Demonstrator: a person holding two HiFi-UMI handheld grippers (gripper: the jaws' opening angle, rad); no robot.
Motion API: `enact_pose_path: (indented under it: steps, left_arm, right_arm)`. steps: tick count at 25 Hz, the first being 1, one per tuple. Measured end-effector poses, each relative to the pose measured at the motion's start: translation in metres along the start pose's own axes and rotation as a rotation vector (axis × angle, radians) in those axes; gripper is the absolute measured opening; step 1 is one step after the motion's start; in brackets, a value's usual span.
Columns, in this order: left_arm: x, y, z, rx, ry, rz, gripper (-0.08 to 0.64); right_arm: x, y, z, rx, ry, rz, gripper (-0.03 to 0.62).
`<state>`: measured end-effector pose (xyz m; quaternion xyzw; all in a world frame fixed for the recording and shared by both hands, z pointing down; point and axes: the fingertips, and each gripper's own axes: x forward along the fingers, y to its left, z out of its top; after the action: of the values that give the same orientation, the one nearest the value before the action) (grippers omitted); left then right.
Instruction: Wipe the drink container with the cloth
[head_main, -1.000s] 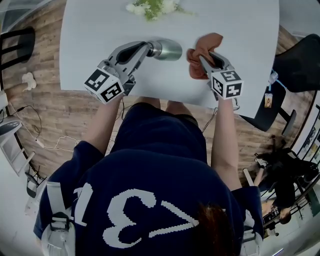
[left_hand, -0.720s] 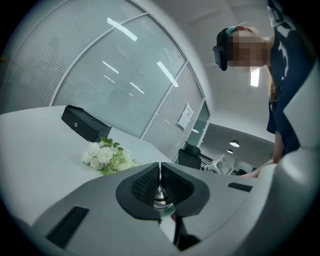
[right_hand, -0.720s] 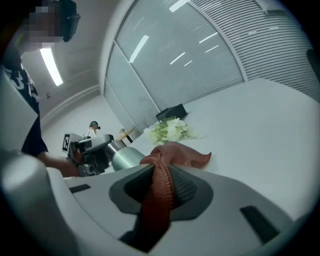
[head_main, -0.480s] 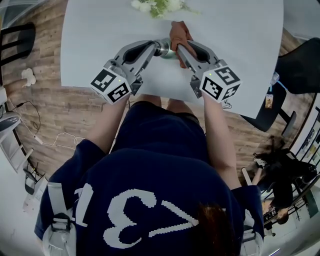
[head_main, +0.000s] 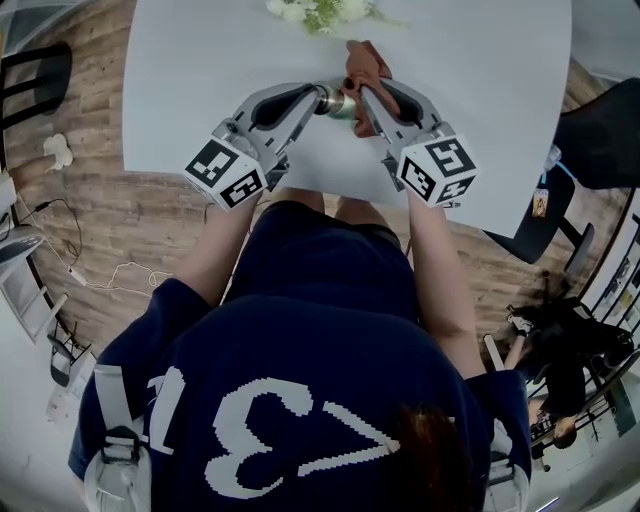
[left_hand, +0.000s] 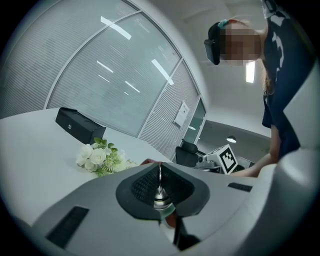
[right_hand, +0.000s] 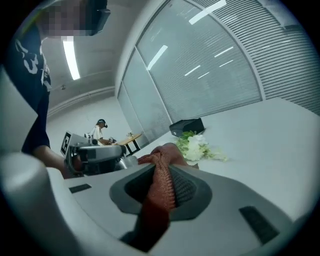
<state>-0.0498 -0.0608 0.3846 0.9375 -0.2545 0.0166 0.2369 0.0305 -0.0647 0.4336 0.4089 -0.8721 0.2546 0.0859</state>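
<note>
My left tongs (head_main: 318, 96) are clamped almost shut on the end of the shiny steel drink container (head_main: 341, 103). My right tongs (head_main: 366, 98), jaws just closing, pinch the rust-orange woven cloth (head_main: 364, 62) right beside it. Wiping looks barely begun, with most of it still ahead.

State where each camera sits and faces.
Head view: on the head, steeply down at the table; torso, arms, left gripper, right gripper show.
Left gripper view: on the left gripper, along shut jaws holding the drink container, toward flowers; torso at right.
Right gripper view: on the right gripper, jaws have just been closing on the cloth, toward flowers; torso at left.
Shared: both gripper views show flowers, black box.
</note>
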Motion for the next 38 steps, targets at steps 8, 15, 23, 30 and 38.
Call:
enact_pose_path:
  steps: [8,15,23,30,38]
  left_arm:
    - [-0.003,0.002,0.001,-0.015,0.007,0.009,0.026]
    - [0.001,0.005,0.003,-0.061,0.015,0.048,0.026]
    - [0.001,0.017,0.002,-0.063,0.043,0.125,0.026]
    - [-0.006,0.025,0.002,-0.09,0.048,0.156,0.026]
    - [-0.004,0.024,0.001,-0.14,0.054,0.195,0.026]
  right_arm:
    - [-0.009,-0.046,-0.04,0.031,0.107,-0.14,0.083]
    - [0.008,0.017,0.02,0.076,-0.06,0.017,0.083]
    - [0.008,0.025,0.015,-0.044,-0.053,-0.003,0.081]
    - [-0.008,-0.042,-0.038,-0.036,0.07,-0.216,0.08]
    - [0.0,0.006,-0.001,-0.018,-0.038,-0.096,0.08]
